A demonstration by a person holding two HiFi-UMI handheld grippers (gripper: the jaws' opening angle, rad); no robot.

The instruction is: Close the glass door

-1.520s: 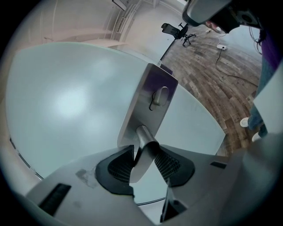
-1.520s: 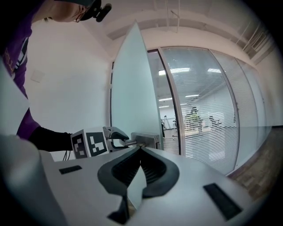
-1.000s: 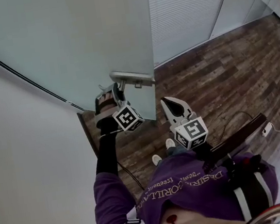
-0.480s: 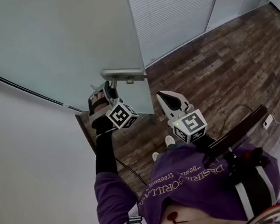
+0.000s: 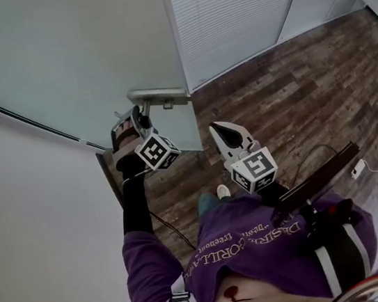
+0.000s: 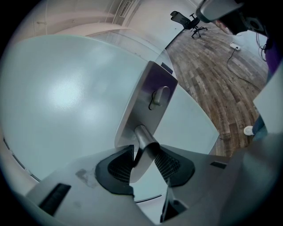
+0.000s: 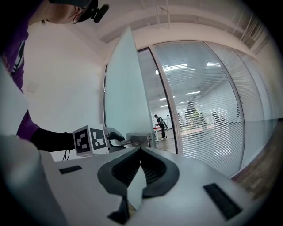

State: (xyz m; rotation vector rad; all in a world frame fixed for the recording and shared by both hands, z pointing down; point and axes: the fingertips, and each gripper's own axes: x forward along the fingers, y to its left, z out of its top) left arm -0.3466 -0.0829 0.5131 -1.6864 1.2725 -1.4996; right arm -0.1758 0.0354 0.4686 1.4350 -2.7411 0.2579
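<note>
The left claw [image 6: 142,154] is clamping the lever handle [image 6: 140,134] of the glass door [image 5: 76,58]
The door is standing open directly ahead, its lever lying level between the pads; the right claw [image 7: 140,151], shut and empty, is hanging farther off

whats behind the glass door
The glass door is frosted, so nothing shows through the pane itself. Past its edge, the right gripper view shows a distant person and a blind-covered glass wall, brightly lit. Everything directly behind the pane is hidden.
</note>
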